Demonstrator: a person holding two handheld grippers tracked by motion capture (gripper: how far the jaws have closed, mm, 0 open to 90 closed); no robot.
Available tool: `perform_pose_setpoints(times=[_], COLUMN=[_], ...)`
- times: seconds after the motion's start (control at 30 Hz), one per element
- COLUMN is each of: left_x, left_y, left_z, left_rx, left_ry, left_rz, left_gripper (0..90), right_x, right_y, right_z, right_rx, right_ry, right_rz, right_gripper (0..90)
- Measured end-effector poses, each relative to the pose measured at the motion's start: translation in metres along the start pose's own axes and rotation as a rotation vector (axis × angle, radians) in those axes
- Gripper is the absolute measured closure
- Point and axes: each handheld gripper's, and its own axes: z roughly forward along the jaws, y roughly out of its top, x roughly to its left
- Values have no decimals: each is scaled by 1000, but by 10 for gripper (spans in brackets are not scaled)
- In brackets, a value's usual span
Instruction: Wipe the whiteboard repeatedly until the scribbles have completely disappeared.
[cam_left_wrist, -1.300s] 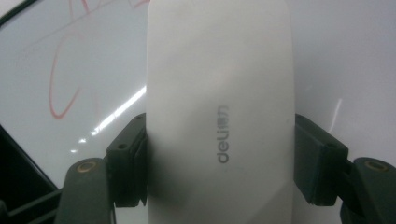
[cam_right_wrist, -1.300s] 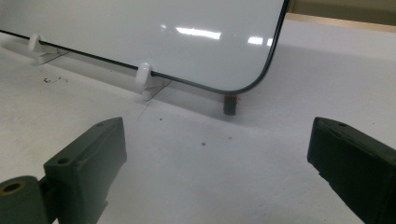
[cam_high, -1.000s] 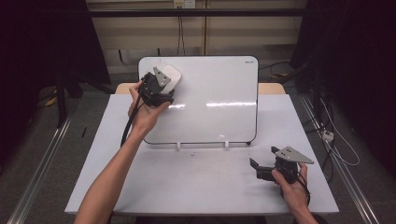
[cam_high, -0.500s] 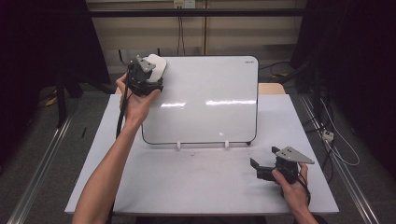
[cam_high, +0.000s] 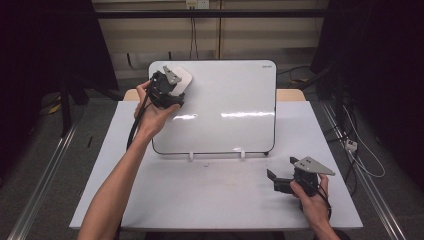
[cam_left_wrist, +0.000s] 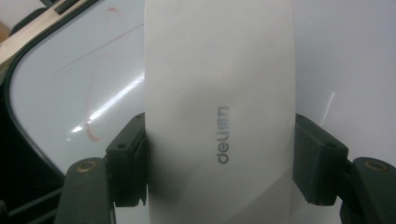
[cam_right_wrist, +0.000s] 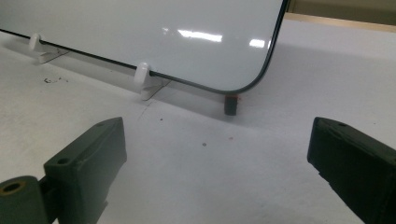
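Note:
A white board eraser (cam_high: 183, 78) (cam_left_wrist: 219, 93) printed "deli" lies flat against the upper left corner of a whiteboard (cam_high: 225, 110) (cam_left_wrist: 70, 79) that leans back on the table. My left gripper (cam_high: 174, 84) (cam_left_wrist: 219, 163) is shut on the eraser, one black pad on each long side. Faint red pen marks (cam_left_wrist: 91, 126) remain on the board left of the eraser. My right gripper (cam_high: 274, 180) (cam_right_wrist: 219, 168) rests low over the table (cam_high: 200, 200) at the front right, open with nothing between its jaws, facing the whiteboard's (cam_right_wrist: 140, 32) lower right corner.
Two white clips (cam_high: 191, 156) (cam_right_wrist: 142, 79) hold the board's bottom edge. A small dark stub with a red top (cam_right_wrist: 231, 103) stands under the board's right corner. Cables (cam_high: 360, 155) trail on the floor at the right, past the table's edge.
The left gripper slid the eraser up and left toward the board's corner, then back a little right and down. The right gripper has kept still.

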Motion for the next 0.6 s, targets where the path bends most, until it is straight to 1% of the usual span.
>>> perform_pose_setpoints(times=[0.03, 0.07, 0.17, 0.2, 0.3, 0.4, 0.43, 0.47, 0.5, 0.57, 0.6], left_x=[-2, -4, -2, -2, 1, 8, 11, 16, 20, 29, 32], left_y=[-1, -1, -2, -1, 0, 2, 2, 3, 2, 1, 0], left_z=[1, 0, -2, -1, 0, -2, -3, -3, -4, -6, -7], left_rx=[-11, -7, -8, -7, -14, -16, -15, -18, -20, -22, -21], left_ry=[1, 5, -3, 10, 17, 29, 32, 26, 37, 39, 50], left_rz=[-2, 17, 25, 33, -12, -31, -41, -63, -80, -110, -123], left_gripper=[312, 312, 312, 312, 312, 312, 312, 312, 312, 312, 312], right_x=[0, 0, -1, -2, -2, -2, -2, -2, -2, -2, -2], right_y=[0, 0, -1, -1, -1, -1, -1, -1, -1, -1, -1], right_z=[0, -1, -1, -2, -2, -2, -2, -2, -2, -3, -3], right_rx=[0, 0, -3, -3, -4, -5, -4, -5, -5, -5, -5], right_ry=[0, 0, -2, -2, -2, 0, 1, 1, 1, 0, -1], right_rz=[0, 2, 3, 3, 4, 2, 2, 2, 3, 4, 4], right_gripper=[45, 45, 45, 45, 45, 45, 45, 45, 45, 45, 45])
